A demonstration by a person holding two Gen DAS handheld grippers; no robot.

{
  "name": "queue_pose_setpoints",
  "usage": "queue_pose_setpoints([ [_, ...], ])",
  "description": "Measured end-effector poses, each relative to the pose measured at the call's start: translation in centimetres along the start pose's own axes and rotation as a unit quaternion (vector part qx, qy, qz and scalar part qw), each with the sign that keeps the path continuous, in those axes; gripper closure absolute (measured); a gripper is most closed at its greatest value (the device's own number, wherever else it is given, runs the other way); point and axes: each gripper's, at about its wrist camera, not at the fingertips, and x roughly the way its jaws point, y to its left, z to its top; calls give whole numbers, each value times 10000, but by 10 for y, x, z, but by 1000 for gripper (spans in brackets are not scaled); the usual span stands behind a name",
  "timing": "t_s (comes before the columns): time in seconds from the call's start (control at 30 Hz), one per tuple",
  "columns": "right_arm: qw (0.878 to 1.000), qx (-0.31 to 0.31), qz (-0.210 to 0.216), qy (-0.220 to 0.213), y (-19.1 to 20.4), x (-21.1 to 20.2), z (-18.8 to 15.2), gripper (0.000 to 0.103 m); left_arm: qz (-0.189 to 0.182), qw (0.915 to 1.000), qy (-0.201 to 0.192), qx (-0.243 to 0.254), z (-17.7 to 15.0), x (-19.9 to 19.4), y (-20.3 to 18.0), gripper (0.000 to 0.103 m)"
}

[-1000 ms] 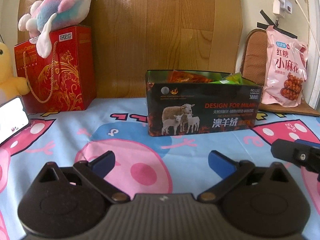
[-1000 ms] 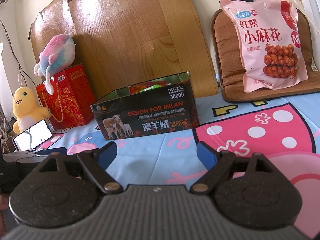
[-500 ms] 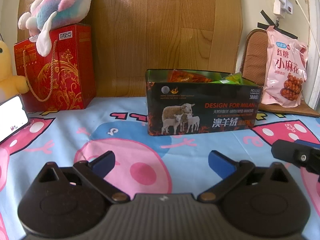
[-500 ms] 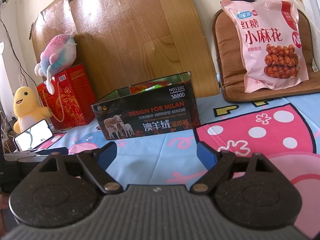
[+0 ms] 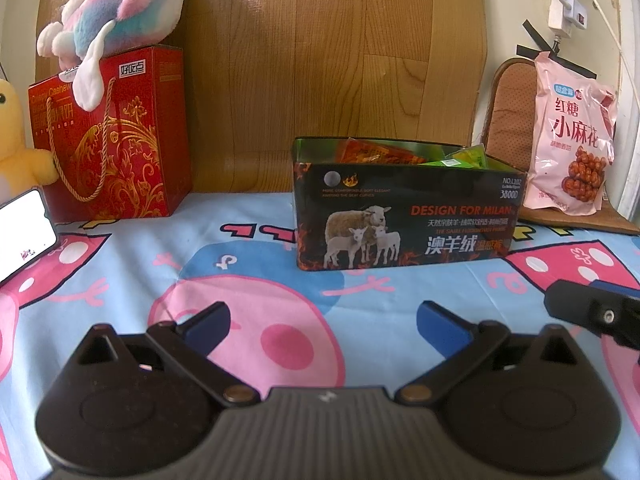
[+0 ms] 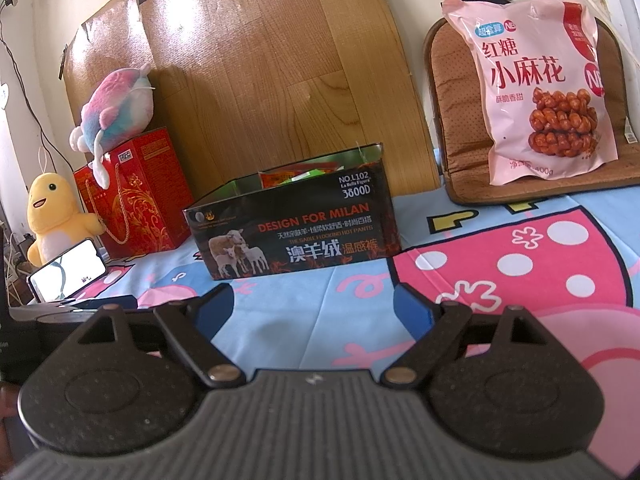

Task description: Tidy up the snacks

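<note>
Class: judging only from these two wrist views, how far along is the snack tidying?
Done: several packets already sit in the black box. In hand: nothing; the left gripper and right gripper are both open and empty. Left: the pink snack bag leans on the brown cushion, outside the box.

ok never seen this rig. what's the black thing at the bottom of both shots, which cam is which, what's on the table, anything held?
The black shape is a handheld two-finger gripper; a person carries one in each hand, with a fisheye camera looking forward along the blue-tipped fingers. One picture is from the left gripper, the other from the right gripper. Both are open and hold nothing. On the cartoon-print cloth stands an open dark box with snack packets inside. A pink snack bag leans on a brown cushion. Further left are a red gift box with a plush fish on top, a yellow plush toy and a phone.
</note>
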Motion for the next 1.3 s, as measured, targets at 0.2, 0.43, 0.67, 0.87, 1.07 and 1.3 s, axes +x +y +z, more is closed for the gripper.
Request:
queue_pose_setpoints([
  [0.2, 10000, -5, 8, -5, 0, 0, 0, 14, -28, 10000, -15, 7, 0, 0, 0, 0],
  [0.43, 10000, -56, 71, -2, 3, 0, 0, 14, 2, 10000, -22, -7, 0, -1, 0, 0],
  [0.67, 10000, -61, 55, -39, 2, -1, 0, 14, -18, 10000, -22, -6, 0, -1, 0, 0],
  [0.87, 9999, -75, 69, -17, 2, -1, 0, 14, 11, 10000, -15, 2, 0, -1, 0, 0],
  [1.07, 9999, -75, 75, -1, 2, 0, 0, 14, 31, 10000, 0, -5, 0, 0, 1, 0],
  [1.3, 9999, -83, 80, -16, 2, 0, 0, 14, 23, 10000, 0, -2, 0, 0, 1, 0],
])
